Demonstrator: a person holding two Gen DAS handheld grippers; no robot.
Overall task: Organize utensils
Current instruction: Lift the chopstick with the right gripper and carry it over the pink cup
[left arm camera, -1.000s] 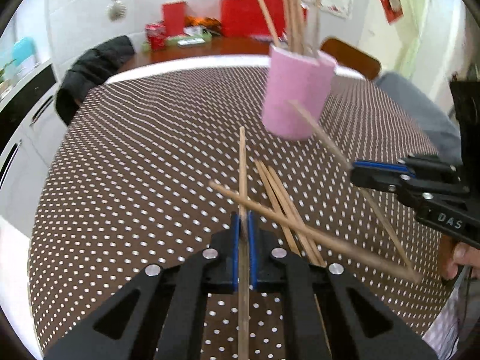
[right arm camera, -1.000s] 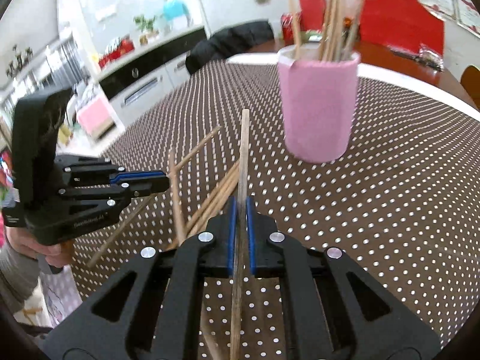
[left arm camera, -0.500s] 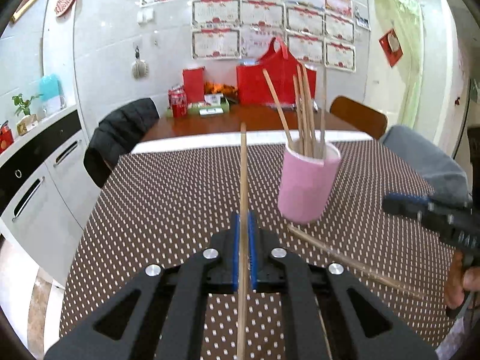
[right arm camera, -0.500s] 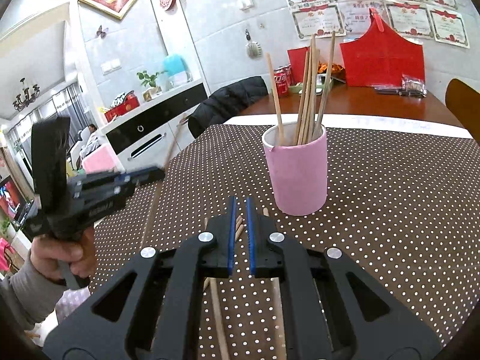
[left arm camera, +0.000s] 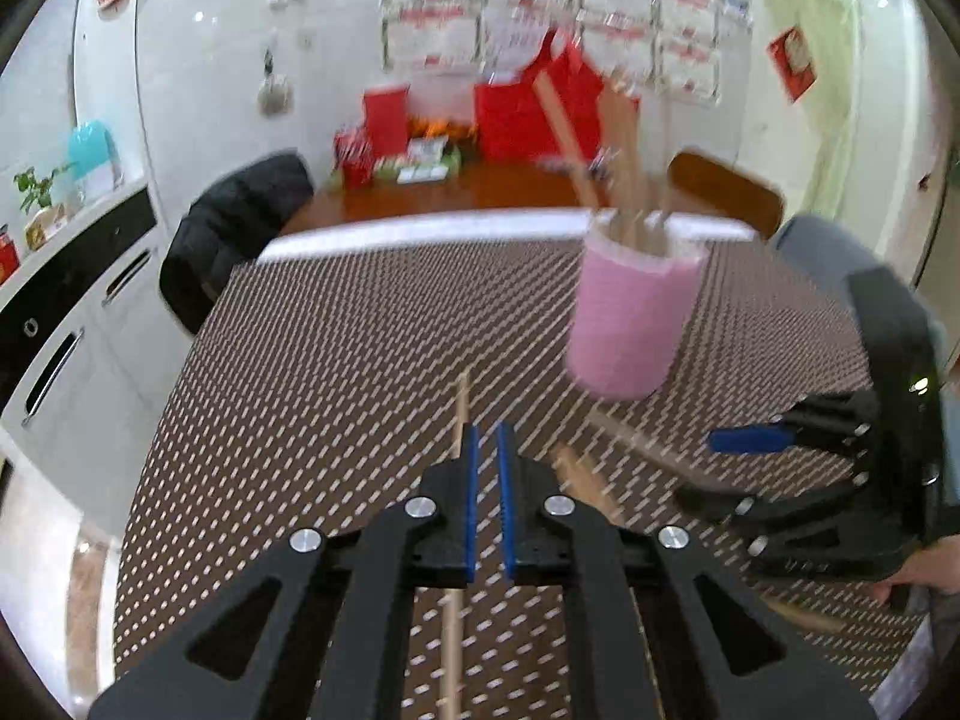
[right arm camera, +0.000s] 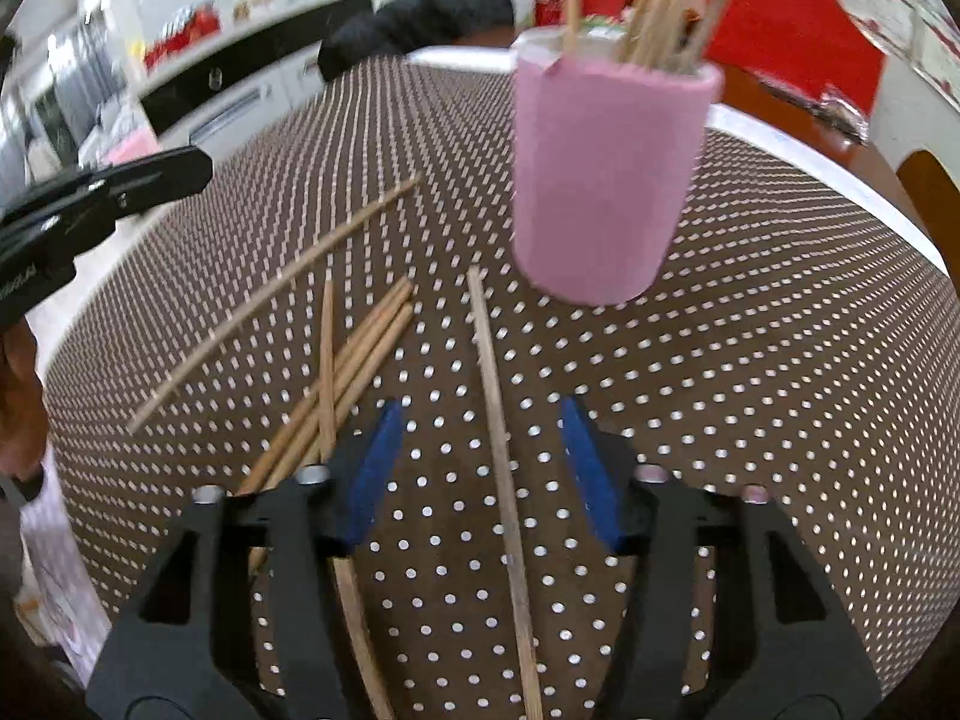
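Note:
A pink cup holding several wooden chopsticks stands on the brown dotted tablecloth; it also shows in the left wrist view. My right gripper is open above a single chopstick lying between its fingers. A pile of several chopsticks lies to its left. My left gripper has its blue pads a narrow gap apart with nothing between them; a chopstick lies on the table just left of its fingers. The right gripper shows in the left wrist view.
The left gripper shows at the left of the right wrist view. The table's white rim runs along the far side. A wooden table with red bags, a dark jacket on a chair and white cabinets stand beyond.
My left gripper let go of its chopstick, which now lies on the table. My right gripper, empty half a second ago, opened wide and dropped low over a single chopstick.

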